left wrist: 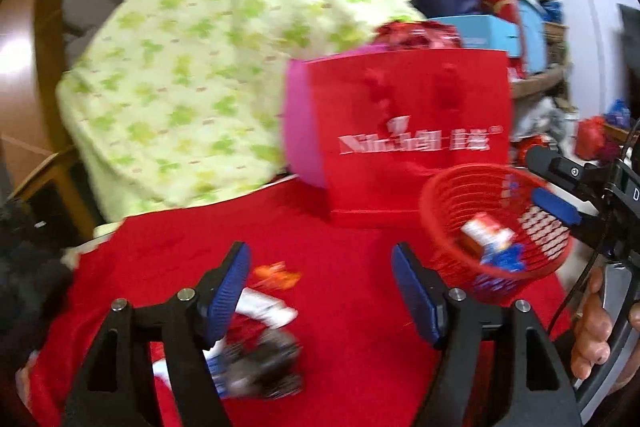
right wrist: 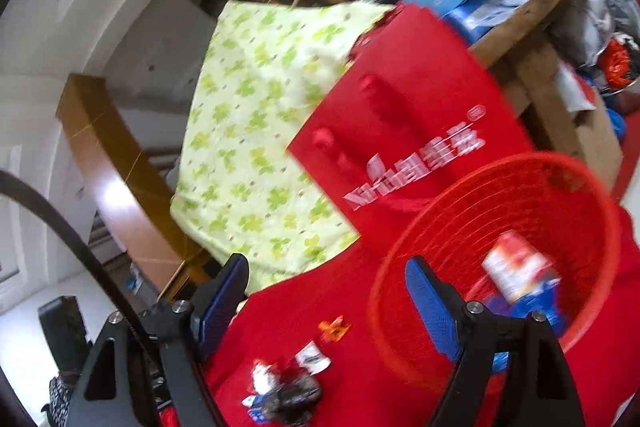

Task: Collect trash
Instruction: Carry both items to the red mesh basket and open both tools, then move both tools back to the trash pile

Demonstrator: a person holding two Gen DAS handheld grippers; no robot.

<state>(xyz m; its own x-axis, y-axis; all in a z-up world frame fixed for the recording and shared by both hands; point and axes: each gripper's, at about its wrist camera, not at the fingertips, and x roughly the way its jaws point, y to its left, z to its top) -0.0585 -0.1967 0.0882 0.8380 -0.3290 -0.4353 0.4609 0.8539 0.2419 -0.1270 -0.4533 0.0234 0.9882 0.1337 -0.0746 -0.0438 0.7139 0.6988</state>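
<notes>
Left claw (left wrist: 320, 291): you hold it spread, empty, above wrappers (left wrist: 264, 311).
Right claw (right wrist: 326, 303): spread, empty, beside red basket (right wrist: 496, 227).
Basket: holds a carton (right wrist: 516, 271).

red bag (left wrist: 416, 131), white lettering (blurred, unreadable)

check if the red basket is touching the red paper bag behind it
Cannot tell. In the left wrist view the red basket overlaps the red paper bag, and blur hides any gap; the right wrist view overlaps too.

White walls (right wrist: 48, 39), wooden chair (left wrist: 48, 27)
</notes>
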